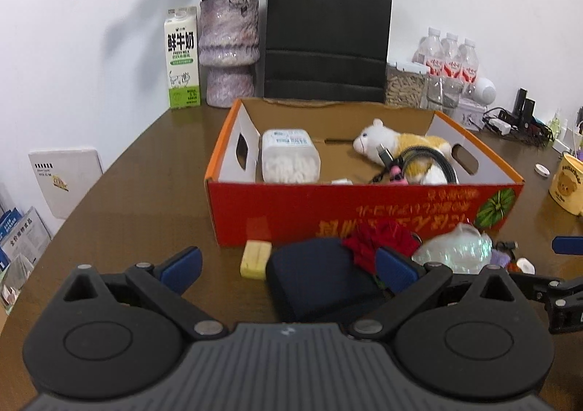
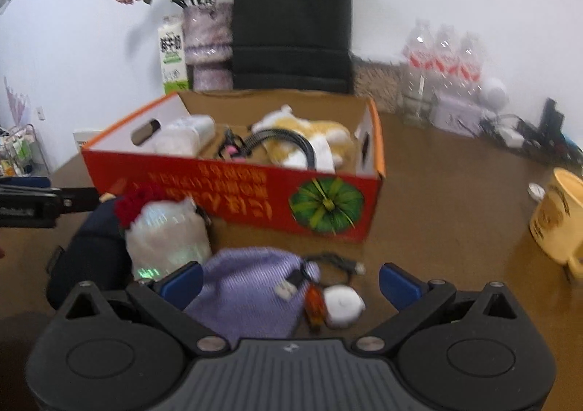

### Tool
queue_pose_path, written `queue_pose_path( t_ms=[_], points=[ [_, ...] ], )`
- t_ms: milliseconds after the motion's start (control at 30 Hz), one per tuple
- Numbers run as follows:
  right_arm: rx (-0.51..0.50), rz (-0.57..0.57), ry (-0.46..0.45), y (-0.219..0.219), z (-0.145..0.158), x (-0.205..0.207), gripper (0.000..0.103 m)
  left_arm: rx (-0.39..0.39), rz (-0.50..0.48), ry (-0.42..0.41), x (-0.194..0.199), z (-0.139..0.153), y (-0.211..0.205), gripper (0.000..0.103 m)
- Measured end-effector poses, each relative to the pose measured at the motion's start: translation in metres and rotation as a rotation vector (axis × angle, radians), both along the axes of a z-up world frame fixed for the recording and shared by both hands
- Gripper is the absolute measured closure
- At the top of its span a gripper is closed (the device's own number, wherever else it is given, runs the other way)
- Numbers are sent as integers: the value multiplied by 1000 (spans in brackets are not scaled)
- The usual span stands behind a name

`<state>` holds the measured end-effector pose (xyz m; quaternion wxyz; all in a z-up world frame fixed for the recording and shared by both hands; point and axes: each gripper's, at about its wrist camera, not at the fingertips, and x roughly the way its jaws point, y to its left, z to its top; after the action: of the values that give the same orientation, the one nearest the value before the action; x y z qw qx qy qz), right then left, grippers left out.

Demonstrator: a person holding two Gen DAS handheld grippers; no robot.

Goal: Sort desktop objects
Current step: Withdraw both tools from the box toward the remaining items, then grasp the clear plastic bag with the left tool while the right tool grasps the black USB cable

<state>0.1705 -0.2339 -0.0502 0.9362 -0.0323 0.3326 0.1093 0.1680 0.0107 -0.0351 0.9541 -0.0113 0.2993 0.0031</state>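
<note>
A red cardboard box (image 1: 291, 214) holds a cotton swab tub (image 1: 289, 155), a plush hamster (image 1: 397, 141) and a black cable (image 1: 430, 155). In front of it lie a yellow block (image 1: 255, 259), a dark navy case (image 1: 313, 279) and a red rose in clear wrap (image 1: 379, 245). My left gripper (image 1: 288, 267) is open, its fingers on either side of the navy case. My right gripper (image 2: 291, 283) is open over a purple knit cloth (image 2: 244, 287), a white round piece (image 2: 342, 303), a small orange item (image 2: 315, 303) and a USB cable (image 2: 335, 263). The wrapped rose (image 2: 164, 236) lies left of it.
A yellow mug (image 2: 557, 214) stands at the right. Along the back wall are a milk carton (image 1: 182, 57), a vase of dried roses (image 1: 229, 53), a black paper bag (image 1: 328, 31), water bottles (image 1: 450, 53) and chargers with cables (image 1: 513, 123).
</note>
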Motion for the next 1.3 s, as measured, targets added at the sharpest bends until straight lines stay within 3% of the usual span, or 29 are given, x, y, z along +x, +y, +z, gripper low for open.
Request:
queue_pose_path(
  t_ms=[200,567,667,767,867,1000,1300],
  points=[
    [-29,-46,1,-13,-7,5,1,1,1,4,-2,-1,-2,0],
    [-28,38,49,-13,-18,44,14,-2,-1,-8,0,3,-5,0],
    [-6,50,73,-14,-22,51,24,-21,-30,-32,-1,10,-10,0],
    [9,57,70,-16,-23,50,27,-19,-74,-57,1,17,-22,0],
    [19,56,61,-18,-21,49,44,-16,-119,-62,5,19,-36,0],
    [26,60,57,-21,-20,48,58,-12,-161,-56,9,17,-51,0],
    [55,49,35,-31,-15,43,63,-11,-192,-42,9,14,-63,0]
  ],
)
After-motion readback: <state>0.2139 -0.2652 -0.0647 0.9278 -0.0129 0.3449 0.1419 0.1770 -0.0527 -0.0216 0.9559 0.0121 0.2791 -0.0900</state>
